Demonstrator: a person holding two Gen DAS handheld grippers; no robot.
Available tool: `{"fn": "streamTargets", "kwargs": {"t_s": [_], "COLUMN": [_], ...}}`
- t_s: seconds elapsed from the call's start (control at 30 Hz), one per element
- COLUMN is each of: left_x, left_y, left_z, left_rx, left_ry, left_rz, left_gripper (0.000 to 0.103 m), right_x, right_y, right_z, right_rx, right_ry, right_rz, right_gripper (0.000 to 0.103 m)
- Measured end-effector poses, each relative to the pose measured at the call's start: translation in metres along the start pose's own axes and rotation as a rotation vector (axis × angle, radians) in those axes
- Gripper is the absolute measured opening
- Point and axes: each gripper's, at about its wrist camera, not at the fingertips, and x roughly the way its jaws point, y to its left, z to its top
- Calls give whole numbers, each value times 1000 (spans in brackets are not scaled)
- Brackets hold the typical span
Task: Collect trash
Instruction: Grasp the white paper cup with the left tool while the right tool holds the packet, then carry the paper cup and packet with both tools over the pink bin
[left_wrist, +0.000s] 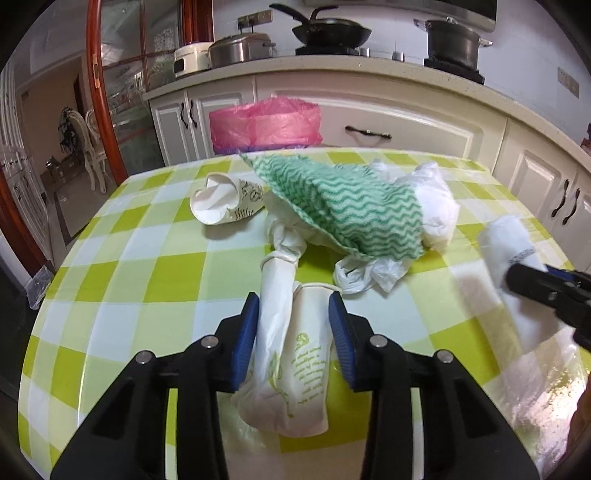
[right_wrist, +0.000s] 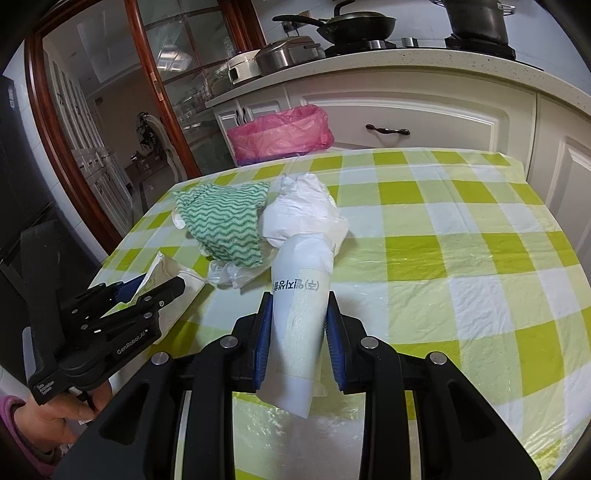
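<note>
My left gripper (left_wrist: 294, 302) is shut on a flattened paper cup with green print (left_wrist: 303, 365), just above the checked table. My right gripper (right_wrist: 300, 304) is shut on a white paper cup with black lettering (right_wrist: 301, 317); it also shows at the right of the left wrist view (left_wrist: 506, 243). A green wavy-striped cloth (left_wrist: 347, 206) lies over crumpled white plastic bags (left_wrist: 432, 206) mid-table. Another crushed paper cup (left_wrist: 225, 203) lies to its left. A bin lined with a pink bag (left_wrist: 264, 123) stands beyond the table's far edge.
The table carries a green-and-white checked cover (right_wrist: 461, 258). White kitchen cabinets (left_wrist: 406, 118) and a counter with pots and a wok (left_wrist: 332, 31) lie behind the bin. A glass door with a wooden frame (left_wrist: 110, 92) stands at the left.
</note>
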Motion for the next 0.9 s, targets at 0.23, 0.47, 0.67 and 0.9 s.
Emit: {"fn": "streamTargets", "kwargs": {"t_s": [0.23,0.47,0.67,0.9], "left_x": [-34,-68,-92,-102], "left_y": [3,12,20,26], "left_z": [5,20,35,55], "left_rx": [-45,-73,-87,-90], "left_ry": [-96,-210,-293,-346], "left_rz": [-3,11,29,40], "left_gripper": [38,38,38,38], "right_x": [-10,-21,-26,-25], "right_y": [14,33,48,61], "right_z": [5,21,42,74], "right_rx": [-30,-72,-112,-151], "right_ry": [-32,-79,-130,-178], "right_rz": [-1,2,13,37], "right_gripper": [28,28,28,28]}}
